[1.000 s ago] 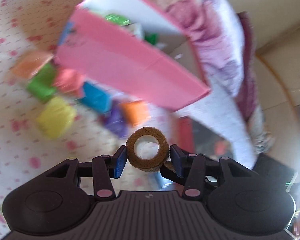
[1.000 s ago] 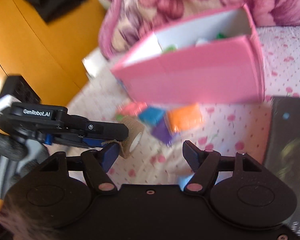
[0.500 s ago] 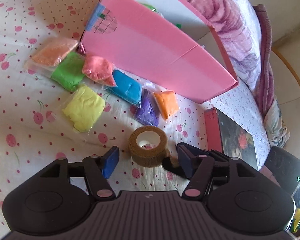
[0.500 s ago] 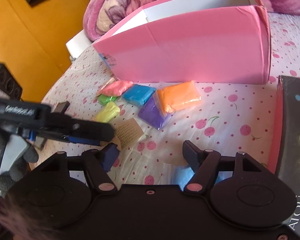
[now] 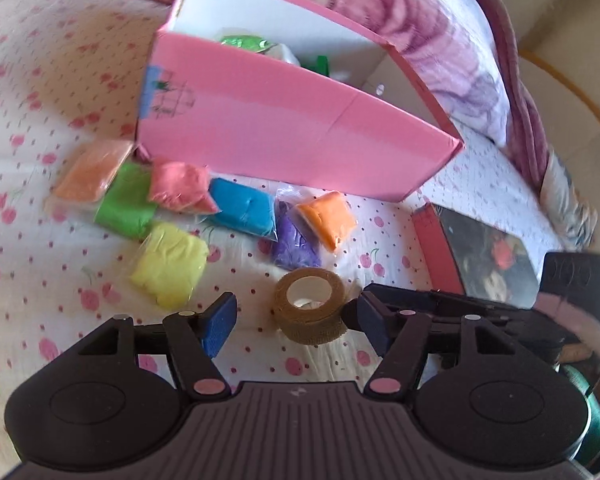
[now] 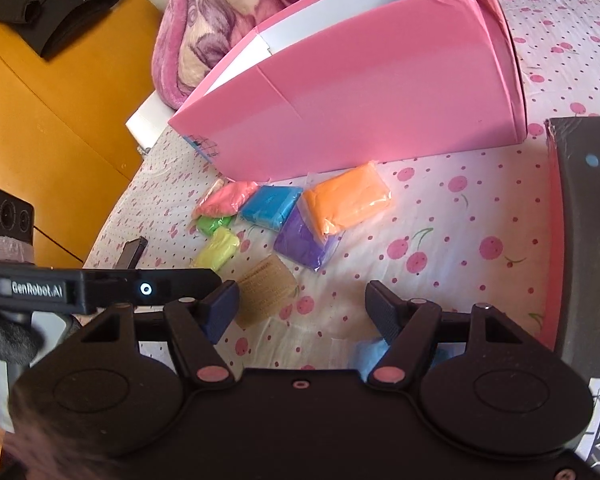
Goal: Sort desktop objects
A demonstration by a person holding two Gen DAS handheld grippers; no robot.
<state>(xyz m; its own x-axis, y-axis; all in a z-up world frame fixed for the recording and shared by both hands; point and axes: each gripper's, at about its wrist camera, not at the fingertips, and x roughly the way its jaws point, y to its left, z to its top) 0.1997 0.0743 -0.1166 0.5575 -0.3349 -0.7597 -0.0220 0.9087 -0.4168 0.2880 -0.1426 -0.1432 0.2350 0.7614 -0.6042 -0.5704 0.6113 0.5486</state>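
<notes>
A tan bandage roll (image 5: 310,306) lies on the cherry-print sheet between the fingers of my left gripper (image 5: 296,318), which is open and does not press it. The same roll (image 6: 266,292) appears in the right wrist view just ahead of the left fingertip of my right gripper (image 6: 300,310), which is open and empty. Several clay packets lie in front of the pink box (image 5: 300,128): yellow (image 5: 168,264), green (image 5: 126,200), blue (image 5: 242,208), purple (image 5: 292,240) and orange (image 5: 328,220). The box holds a green item (image 5: 244,42).
A dark book with a red spine (image 5: 484,256) lies right of the packets. A flowered blanket (image 5: 440,20) is bunched behind the box. A light blue scrap (image 6: 364,354) sits under my right gripper. The bed edge and orange floor (image 6: 40,120) are to the left.
My left gripper has opened and let go of the bandage roll, which now rests on the sheet. The right gripper stays open, and both views have steadied over the packets.
</notes>
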